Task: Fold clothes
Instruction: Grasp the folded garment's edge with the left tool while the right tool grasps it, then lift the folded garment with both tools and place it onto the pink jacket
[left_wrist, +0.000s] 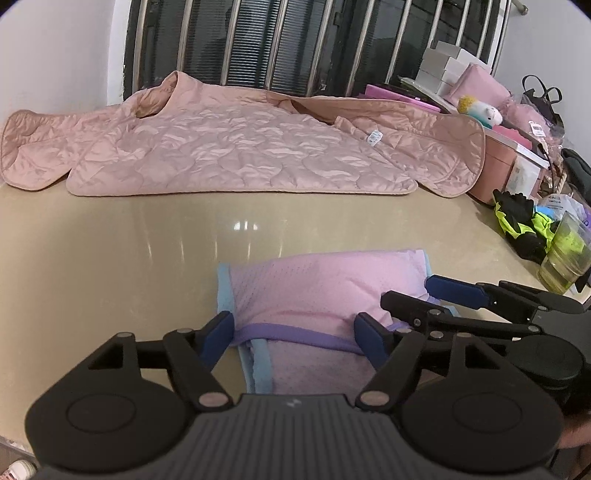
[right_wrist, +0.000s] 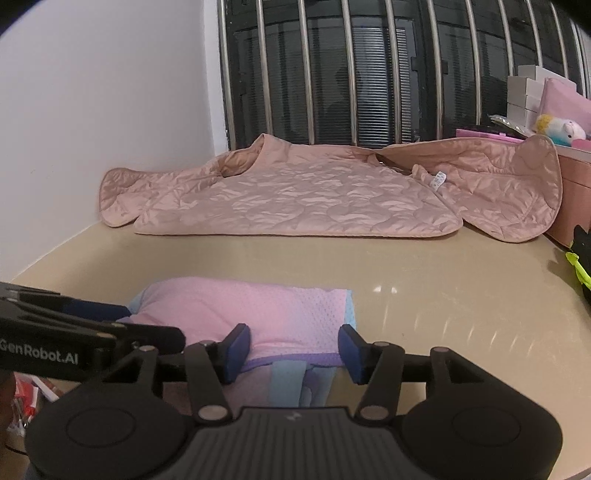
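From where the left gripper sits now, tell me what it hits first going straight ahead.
Most likely the folded pink mesh garment lying just ahead between its open jaws; the quilted jacket lies well beyond.

A glossy beige table (left_wrist: 110, 236) fills the foreground, with ceiling light glinting off its middle. Behind the table stands a dark window (right_wrist: 369, 74) fronted by steel bars (right_wrist: 345, 66) — slatted blinds show behind them. Left of the window rises a plain white wall (right_wrist: 110, 110).

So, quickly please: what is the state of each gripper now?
Left gripper: open, astride the folded pink garment, not gripping it.
Right gripper: open over the same garment, holding nothing.
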